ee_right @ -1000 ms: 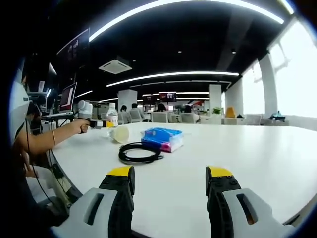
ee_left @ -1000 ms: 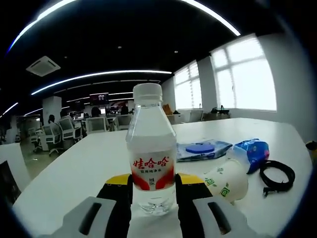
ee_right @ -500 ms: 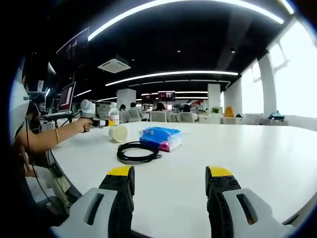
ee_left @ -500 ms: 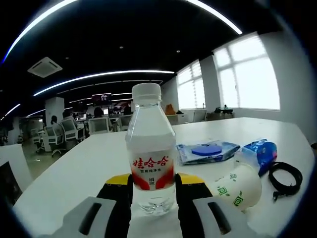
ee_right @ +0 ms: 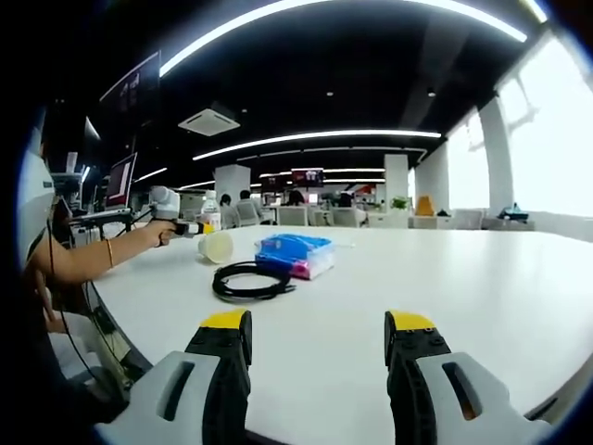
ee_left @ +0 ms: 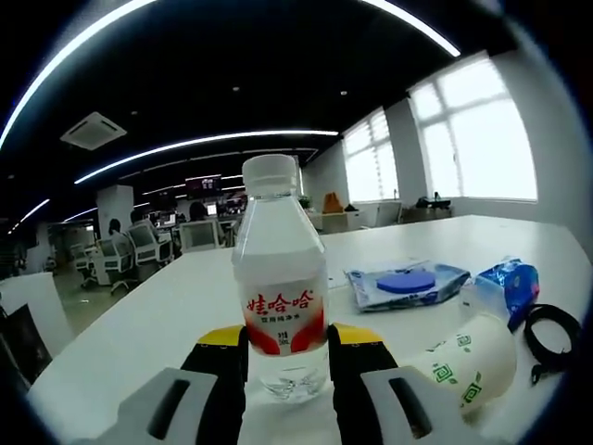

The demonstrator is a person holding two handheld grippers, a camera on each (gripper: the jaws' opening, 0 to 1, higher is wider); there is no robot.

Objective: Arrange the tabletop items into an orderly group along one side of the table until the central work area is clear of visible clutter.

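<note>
The left gripper (ee_left: 286, 345) clamps the water bottle (ee_left: 279, 278) upright between its jaws, with the paper cup (ee_left: 471, 362) lying just right of them. The right gripper (ee_right: 318, 336) stands wide over the white table (ee_right: 482, 278), the black cable (ee_right: 250, 280) and blue packet (ee_right: 295, 254) well ahead, left.

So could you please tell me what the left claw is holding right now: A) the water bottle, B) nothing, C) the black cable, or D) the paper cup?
A: in the left gripper view the left claw has its yellow-tipped jaws pressed against both sides of the upright water bottle, while the paper cup lies on its side on the table beside it.
</note>
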